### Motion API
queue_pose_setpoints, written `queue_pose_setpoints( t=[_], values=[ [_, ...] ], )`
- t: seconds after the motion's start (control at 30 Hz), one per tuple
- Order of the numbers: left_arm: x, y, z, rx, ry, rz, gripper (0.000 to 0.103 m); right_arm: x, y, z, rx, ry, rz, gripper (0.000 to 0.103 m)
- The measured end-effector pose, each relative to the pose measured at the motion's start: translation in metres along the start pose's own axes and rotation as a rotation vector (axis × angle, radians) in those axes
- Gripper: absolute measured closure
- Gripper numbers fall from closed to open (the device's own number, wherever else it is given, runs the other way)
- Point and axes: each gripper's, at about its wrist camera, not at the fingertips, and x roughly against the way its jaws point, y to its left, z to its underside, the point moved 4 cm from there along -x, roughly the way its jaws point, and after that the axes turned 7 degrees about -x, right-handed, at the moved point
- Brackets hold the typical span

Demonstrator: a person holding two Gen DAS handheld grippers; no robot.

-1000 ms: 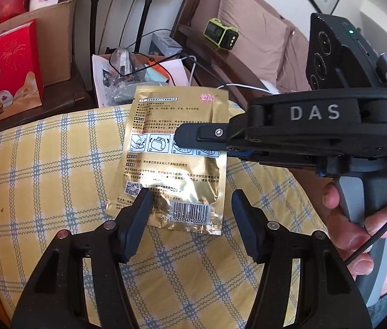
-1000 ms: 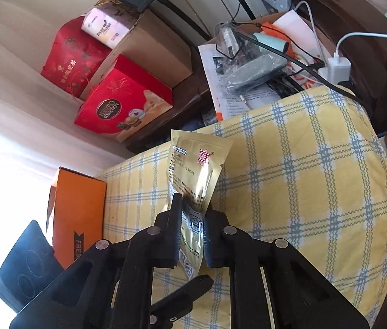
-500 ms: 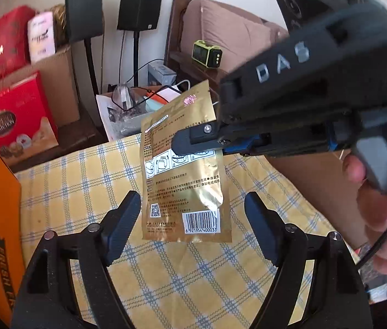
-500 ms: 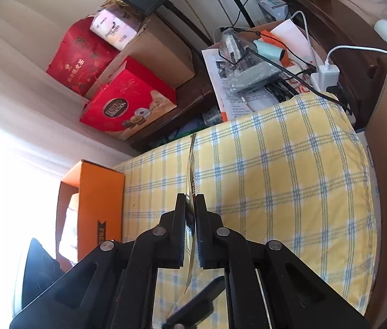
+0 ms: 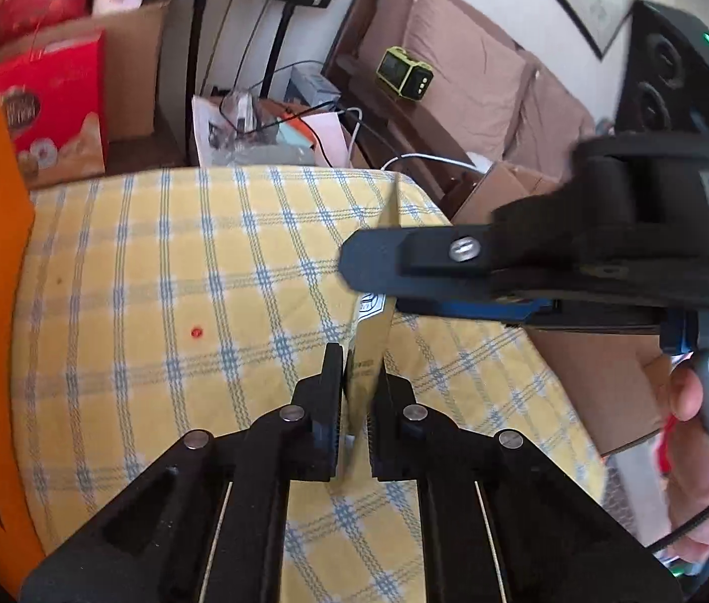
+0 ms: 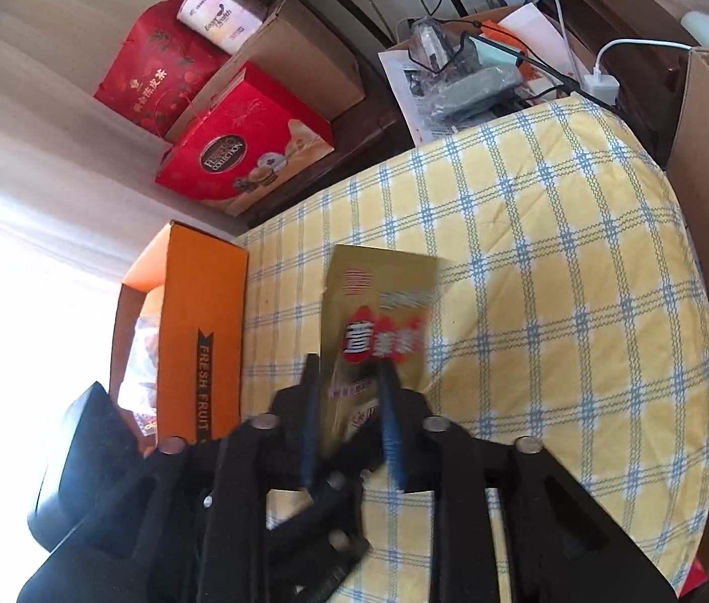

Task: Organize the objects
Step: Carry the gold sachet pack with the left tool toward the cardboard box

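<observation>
**Gold pouch between parting jaws over the checked cloth**

The right gripper (image 6: pixel 349 377) points down at a yellow-and-blue checked cloth (image 6: pixel 555 276). Its jaws are opening, and a gold pouch (image 6: pixel 379 321) with a red label stands between them, its face turned to the camera and blurred. Part of the left gripper (image 6: pixel 324 527) shows below the pouch. An orange fruit box (image 6: pixel 203 331) sits at the cloth's left edge. Beyond it lie two red gift boxes (image 6: pixel 243 151), a cardboard box (image 6: pixel 304 65) and a clutter of papers and cables (image 6: pixel 475 70)
</observation>
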Motion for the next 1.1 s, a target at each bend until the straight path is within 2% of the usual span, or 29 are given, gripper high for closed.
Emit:
queue_pose_setpoints(
  t=[0.17, 0.33, 0.43, 0.5, 0.6, 0.7, 0.83, 0.87, 0.97, 1.1],
  values=[
    [0.011, 0.014, 0.005, 0.147, -0.023, 0.128, 0.097, 0.019, 0.008, 0.006, 0.057, -0.083, 0.006, 0.072],
    [0.021, 0.026, 0.010, 0.278, -0.069, 0.253, 0.097, 0.035, -0.019, 0.015, 0.031, -0.167, 0.026, 0.065],
    [0.026, 0.033, 0.010, 0.343, -0.102, 0.334, 0.097, 0.036, -0.039, 0.021, -0.027, -0.172, -0.045, 0.065],
    [0.026, 0.037, 0.009, 0.365, -0.119, 0.362, 0.097, 0.036, -0.049, 0.023, -0.065, -0.169, -0.102, 0.062],
    [0.027, 0.043, 0.008, 0.422, -0.130, 0.428, 0.097, 0.036, -0.057, 0.023, -0.108, -0.165, -0.177, 0.057],
    [0.021, 0.049, 0.007, 0.485, -0.131, 0.488, 0.097, 0.034, -0.060, 0.022, -0.144, -0.154, -0.260, 0.056],
    [0.019, 0.049, 0.004, 0.498, -0.135, 0.492, 0.097, 0.026, -0.057, 0.020, -0.183, -0.136, -0.332, 0.056],
    [0.019, 0.049, 0.004, 0.501, -0.133, 0.490, 0.097, 0.024, -0.055, 0.020, -0.191, -0.134, -0.343, 0.058],
    [0.023, 0.050, 0.002, 0.510, -0.136, 0.487, 0.097, 0.027, -0.048, 0.016, -0.193, -0.135, -0.360, 0.077],
    [0.036, 0.049, -0.006, 0.513, -0.151, 0.486, 0.097, 0.035, -0.035, 0.011, -0.160, -0.147, -0.339, 0.085]
  ],
)
